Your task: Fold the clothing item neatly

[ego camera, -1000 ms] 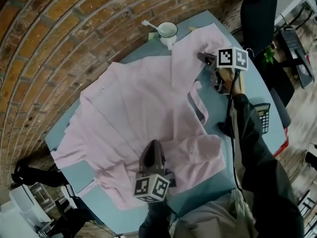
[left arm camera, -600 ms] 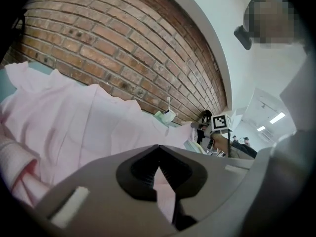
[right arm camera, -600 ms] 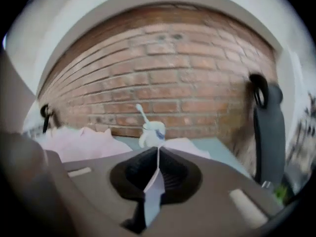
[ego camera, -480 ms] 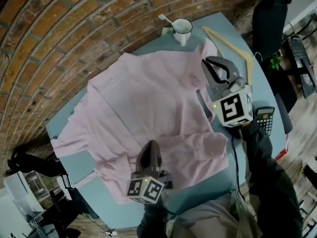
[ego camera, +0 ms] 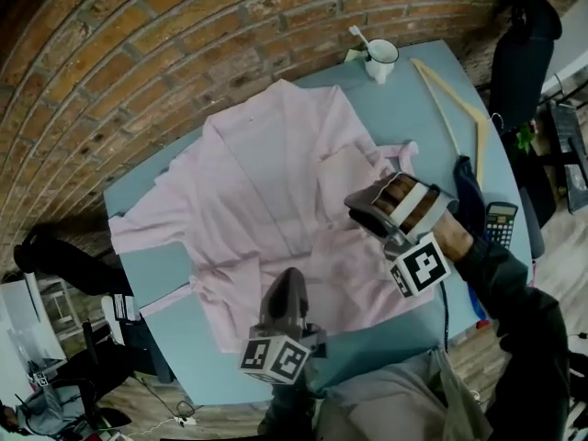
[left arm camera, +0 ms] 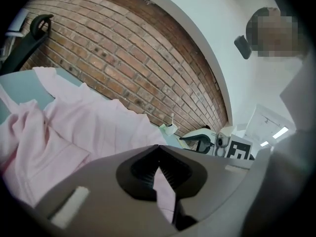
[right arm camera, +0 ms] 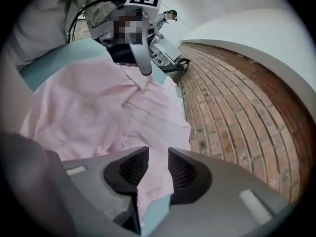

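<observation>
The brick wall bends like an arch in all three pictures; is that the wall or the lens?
Likely the lens: the head view bows the brick wall around the table; the left gripper view and right gripper view arch it too, with dark corners.

The head view looks steeply down from high above, taking in the whole surface [ego camera: 413, 108], the pink garment [ego camera: 276, 173] and the brick wall [ego camera: 138, 53]. Both gripper views ride low and close over the garment, the left facing the wall obliquely, the right looking along it. All three views share garment and wall.
</observation>
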